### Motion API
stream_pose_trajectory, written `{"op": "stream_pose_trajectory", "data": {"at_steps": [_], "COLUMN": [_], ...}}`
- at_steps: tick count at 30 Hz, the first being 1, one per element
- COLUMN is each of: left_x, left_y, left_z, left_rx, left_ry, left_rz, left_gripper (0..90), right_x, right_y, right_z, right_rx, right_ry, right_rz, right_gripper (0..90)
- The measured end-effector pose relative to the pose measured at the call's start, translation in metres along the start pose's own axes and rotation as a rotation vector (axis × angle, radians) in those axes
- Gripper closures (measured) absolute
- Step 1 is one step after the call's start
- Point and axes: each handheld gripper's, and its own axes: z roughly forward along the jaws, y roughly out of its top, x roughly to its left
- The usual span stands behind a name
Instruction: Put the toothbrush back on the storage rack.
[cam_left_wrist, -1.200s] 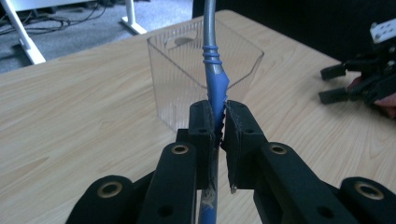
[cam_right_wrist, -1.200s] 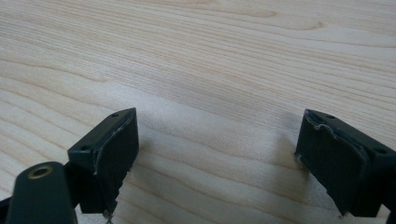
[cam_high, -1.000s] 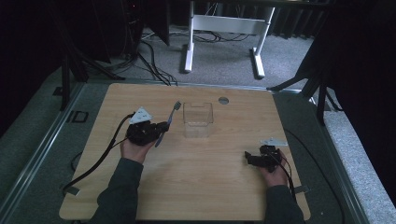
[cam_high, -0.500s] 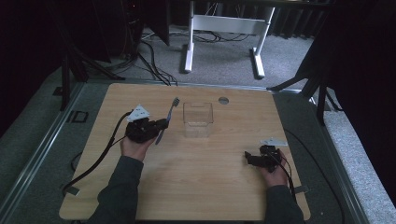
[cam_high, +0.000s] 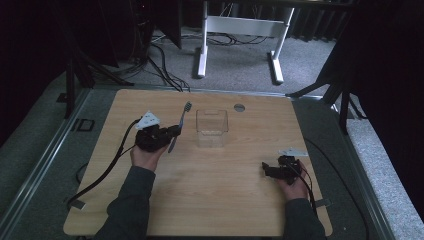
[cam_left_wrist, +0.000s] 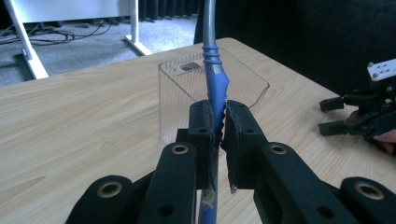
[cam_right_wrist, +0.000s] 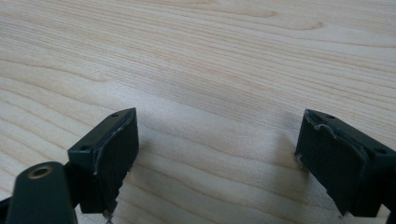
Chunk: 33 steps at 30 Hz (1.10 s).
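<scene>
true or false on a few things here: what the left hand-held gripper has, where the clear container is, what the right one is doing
1. The left hand-held gripper is shut on the toothbrush. True.
2. The toothbrush already stands inside the clear container. False: it is in the jaws, to the left of the container in the high view.
3. The right hand-held gripper holds a spoon. False: its jaws stand open with nothing between them, over bare table.
4. The clear container is empty. True.
5. The toothbrush handle is red. False: it is blue where the jaws grip it and grey above.
</scene>
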Motion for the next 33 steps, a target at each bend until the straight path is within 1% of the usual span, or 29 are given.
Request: {"op": "stream_pose_trajectory", "data": {"at_steps": [3, 6, 9, 10, 15, 24, 26, 32, 33], "left_x": [0.000, -0.002, -0.004, -0.004, -0.002, 0.000, 0.000, 0.001, -0.001], "left_y": [0.001, 0.003, 0.005, 0.005, 0.005, 0.006, 0.006, 0.007, 0.009], "left_z": [0.001, 0.006, 0.009, 0.011, 0.013, 0.014, 0.015, 0.017, 0.018], "left_rx": [0.004, 0.012, 0.011, -0.002, -0.005, -0.029, -0.024, -0.021, -0.018], "left_ry": [0.002, 0.003, 0.002, -0.005, 0.002, 0.005, 0.007, 0.003, 0.005], "left_rz": [-0.003, 0.016, 0.018, 0.013, 0.007, -0.002, 0.005, 0.007, 0.019], "left_gripper": [81.6, 81.6, 81.6, 81.6, 81.6, 81.6, 81.6, 81.6, 81.6], "right_x": [0.000, 0.000, 0.000, 0.000, 0.000, 0.000, 0.000, 0.000, 0.000], "right_y": [0.000, 0.000, 0.000, 0.000, 0.000, 0.000, 0.000, 0.000, 0.000], "right_z": [0.000, 0.000, 0.000, 0.000, 0.000, 0.000, 0.000, 0.000, 0.000], "right_rx": [0.000, 0.000, 0.001, 0.000, 0.001, 0.001, 0.001, 0.001, 0.001], "right_ry": [0.001, 0.000, 0.001, 0.000, 0.001, 0.001, 0.001, 0.001, 0.001], "right_rz": [0.000, 0.000, -0.001, -0.001, -0.001, -0.001, -0.002, -0.004, -0.004], "right_gripper": [12.6, 12.6, 12.6, 12.6, 12.6, 12.6, 12.6, 12.6, 12.6]}}
